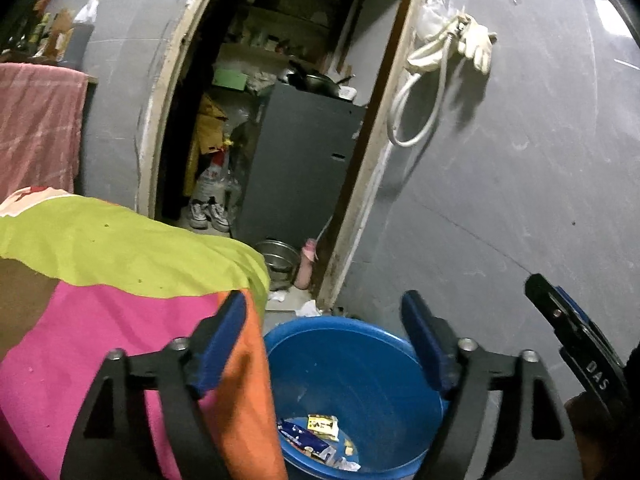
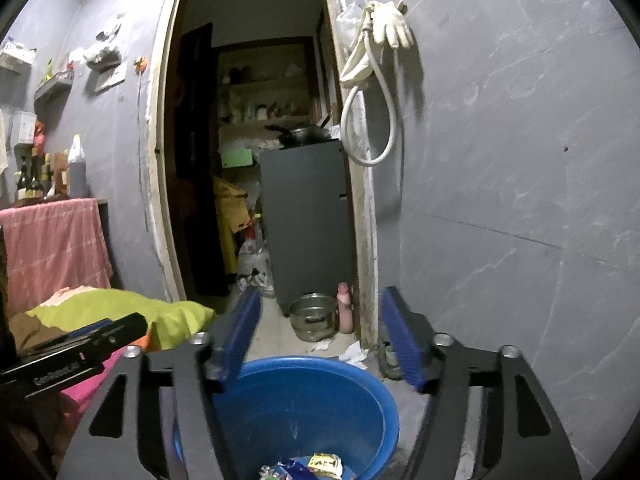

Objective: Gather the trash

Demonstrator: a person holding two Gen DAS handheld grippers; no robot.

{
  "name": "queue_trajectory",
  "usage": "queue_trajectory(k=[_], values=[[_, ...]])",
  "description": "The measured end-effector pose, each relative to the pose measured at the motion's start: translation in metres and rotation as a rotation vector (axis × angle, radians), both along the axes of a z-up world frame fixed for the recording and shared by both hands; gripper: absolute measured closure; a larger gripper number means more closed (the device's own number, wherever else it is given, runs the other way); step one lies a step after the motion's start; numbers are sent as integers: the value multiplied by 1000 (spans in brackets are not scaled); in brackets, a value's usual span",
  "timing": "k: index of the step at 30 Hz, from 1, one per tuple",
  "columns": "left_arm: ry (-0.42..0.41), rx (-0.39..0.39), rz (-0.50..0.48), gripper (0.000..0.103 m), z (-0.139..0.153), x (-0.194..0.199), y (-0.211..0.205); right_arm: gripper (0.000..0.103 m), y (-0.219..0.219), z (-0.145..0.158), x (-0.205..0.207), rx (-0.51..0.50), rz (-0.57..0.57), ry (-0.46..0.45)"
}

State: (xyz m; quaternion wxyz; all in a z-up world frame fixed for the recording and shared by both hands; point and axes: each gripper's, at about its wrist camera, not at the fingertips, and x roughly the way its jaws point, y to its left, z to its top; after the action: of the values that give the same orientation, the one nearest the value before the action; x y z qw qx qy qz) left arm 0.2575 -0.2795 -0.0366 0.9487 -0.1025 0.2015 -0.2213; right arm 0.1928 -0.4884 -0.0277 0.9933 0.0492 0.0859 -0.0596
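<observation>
A blue plastic tub (image 1: 360, 364) (image 2: 320, 400) stands on the floor below both grippers. Several wrappers lie on its bottom, among them a blue packet (image 1: 300, 436) (image 2: 288, 470) and a yellow one (image 1: 324, 426) (image 2: 326, 462). My left gripper (image 1: 324, 308) hovers over the tub's near rim, open, with nothing between its blue pads. My right gripper (image 2: 320, 304) is open over the tub too, also with nothing between its pads. The right gripper's side shows at the right edge of the left wrist view, and the left gripper's at the left of the right wrist view.
A bed with a green, pink and orange cover (image 1: 120, 300) (image 2: 120, 312) borders the tub on the left. White paper scraps (image 2: 354, 354) (image 1: 308, 308), a steel pot (image 2: 314, 316) and a pink bottle (image 2: 346, 308) lie by the doorway. The grey tiled wall (image 2: 500, 200) is on the right.
</observation>
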Motion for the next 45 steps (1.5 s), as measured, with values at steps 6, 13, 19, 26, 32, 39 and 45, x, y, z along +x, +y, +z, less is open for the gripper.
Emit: queue_trajectory(k=[6,13,19,26,32,39,45], values=[[-3,17,42,13,1,-2,4,16,-4,4,-4,8,-15,-18],[-11,19,72,4,1,-1,5,0,-5,6,-8,7,-22,-35],[-17,29,77,3,0,-1,1,0,-10,6,-10,19,-37,-37],[-16,31,76,3,0,-1,2,0,-15,5,-11,31,-53,-32],[-17,39,80,3,1,-2,4,0,-15,5,-12,27,-51,-31],[-34,62,78,3,11,-10,13,0,-13,8,-19,32,-55,-35],[-46,77,66,3,27,-26,29,0,-5,20,-39,45,-46,-33]])
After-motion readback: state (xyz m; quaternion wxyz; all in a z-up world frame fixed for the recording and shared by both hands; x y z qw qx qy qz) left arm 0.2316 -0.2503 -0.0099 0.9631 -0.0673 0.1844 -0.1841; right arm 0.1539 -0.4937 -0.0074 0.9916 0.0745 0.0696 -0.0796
